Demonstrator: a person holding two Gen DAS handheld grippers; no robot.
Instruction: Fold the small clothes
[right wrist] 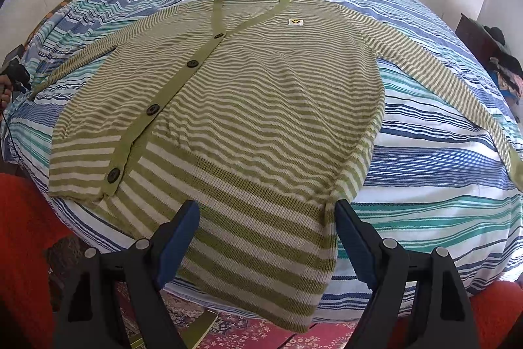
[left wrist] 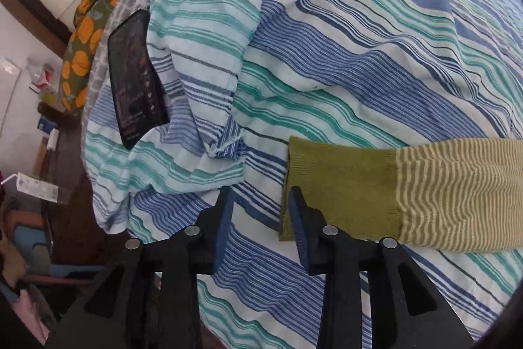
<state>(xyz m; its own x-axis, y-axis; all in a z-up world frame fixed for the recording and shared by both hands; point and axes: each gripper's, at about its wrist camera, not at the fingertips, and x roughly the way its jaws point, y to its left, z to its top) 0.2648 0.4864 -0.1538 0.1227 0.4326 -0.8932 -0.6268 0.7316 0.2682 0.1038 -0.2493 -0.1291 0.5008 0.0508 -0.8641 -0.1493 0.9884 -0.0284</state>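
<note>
A green-and-cream striped knitted cardigan (right wrist: 261, 94) lies face up and spread flat on a bed covered by a blue, teal and white striped cotton sheet (right wrist: 441, 159). Its solid green button band (right wrist: 170, 87) runs down the front with four dark round buttons, the lowest button (right wrist: 113, 175) close to the hem. A small white patch with a yellow smiling face (right wrist: 295, 21) sits on the chest beside the V-neck. The cardigan's broad-striped ribbed hem (right wrist: 261, 244) hangs over the near edge of the bed, above a red patterned rug (right wrist: 248, 329).

The right gripper (right wrist: 266, 237), black with blue pads, is spread wide just above that hem, one finger on each side of the hanging cloth, apart from it as far as can be seen.

The cardigan's one sleeve stretches out sideways to where the left gripper (left wrist: 260, 219) waits. Its plain olive-green ribbed cuff (left wrist: 340, 188) lies flat on the sheet, and the gripper's jaws are parted with one blue pad (left wrist: 295, 218) at the cuff's corner; whether it touches the knit is hard to tell from this angle. Beyond the cuff, a black smartphone (left wrist: 135, 77) rests among a bunched fold of the sheet, next to an olive pillow printed with orange fruit (left wrist: 81, 44).
</note>
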